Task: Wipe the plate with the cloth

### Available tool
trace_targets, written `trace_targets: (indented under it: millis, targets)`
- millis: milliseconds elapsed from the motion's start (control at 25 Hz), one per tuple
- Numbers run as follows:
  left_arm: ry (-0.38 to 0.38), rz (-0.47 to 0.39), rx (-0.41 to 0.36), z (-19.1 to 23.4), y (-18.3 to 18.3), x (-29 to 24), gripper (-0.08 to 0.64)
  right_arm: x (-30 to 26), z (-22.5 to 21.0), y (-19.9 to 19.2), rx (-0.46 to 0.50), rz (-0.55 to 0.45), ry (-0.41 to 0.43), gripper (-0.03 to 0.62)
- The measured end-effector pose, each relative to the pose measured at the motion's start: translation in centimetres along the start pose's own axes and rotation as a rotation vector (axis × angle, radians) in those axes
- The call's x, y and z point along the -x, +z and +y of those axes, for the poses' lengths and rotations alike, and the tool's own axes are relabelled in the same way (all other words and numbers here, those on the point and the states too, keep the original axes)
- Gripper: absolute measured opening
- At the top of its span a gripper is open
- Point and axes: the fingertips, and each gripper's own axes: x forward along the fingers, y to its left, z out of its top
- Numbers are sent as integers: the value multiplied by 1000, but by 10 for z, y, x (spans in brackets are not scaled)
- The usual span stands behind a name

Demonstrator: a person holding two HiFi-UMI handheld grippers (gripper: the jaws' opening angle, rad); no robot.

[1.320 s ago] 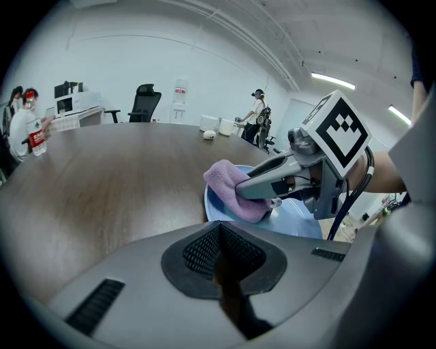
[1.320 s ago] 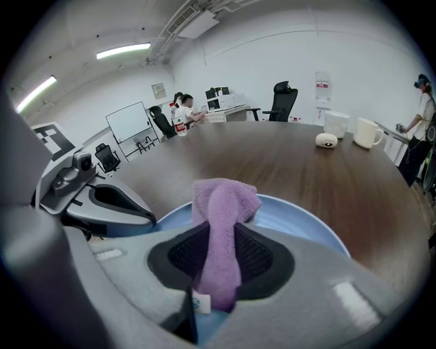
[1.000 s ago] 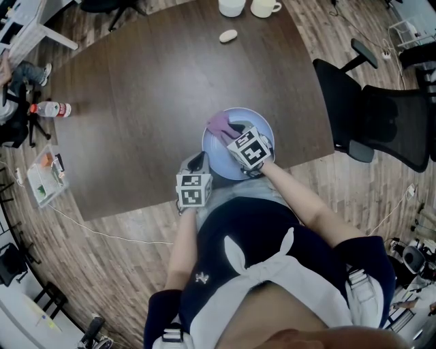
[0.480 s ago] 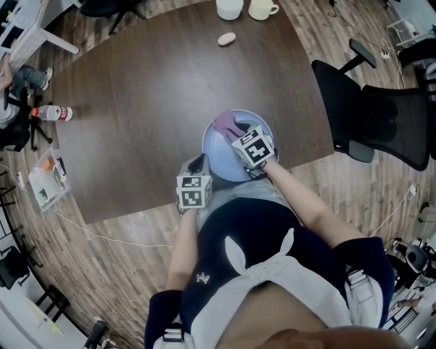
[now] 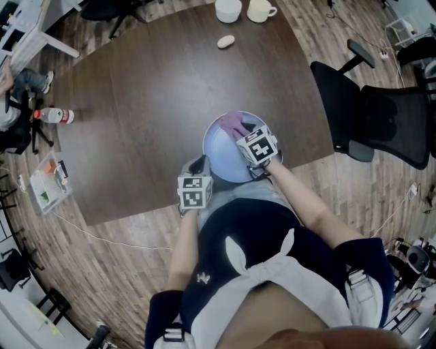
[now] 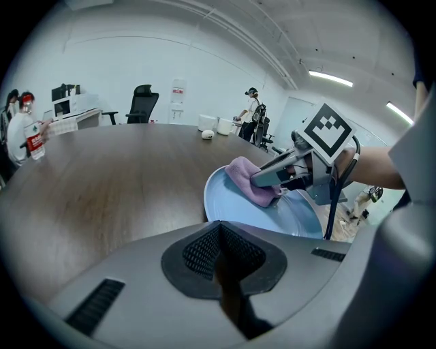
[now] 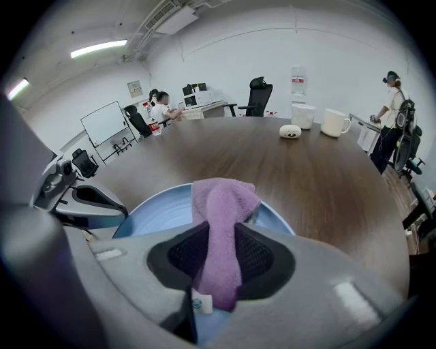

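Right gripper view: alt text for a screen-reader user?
A purple cloth is pinched in the right gripper and drapes forward onto a light blue plate on a dark wooden table. The left gripper sits at the plate's left edge.

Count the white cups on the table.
2. Both stand at the far edge of the table: a wider white cup and, just right of it in the head view, a handled mug. None seems hidden.

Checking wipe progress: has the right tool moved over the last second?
Yes. In the head view the right tool, clamping the cloth, slid rightward across the plate.
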Motion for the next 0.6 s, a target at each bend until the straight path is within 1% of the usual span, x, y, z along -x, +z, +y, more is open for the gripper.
trace_targets:
  millis: [400, 600]
  targets:
    - [-2, 1, 3, -2, -2, 1, 5, 10, -13, -10, -21, 36, -24, 112]
    - [-1, -9, 3, -1, -2, 1, 5, 16, -16, -19, -38, 78, -36, 112]
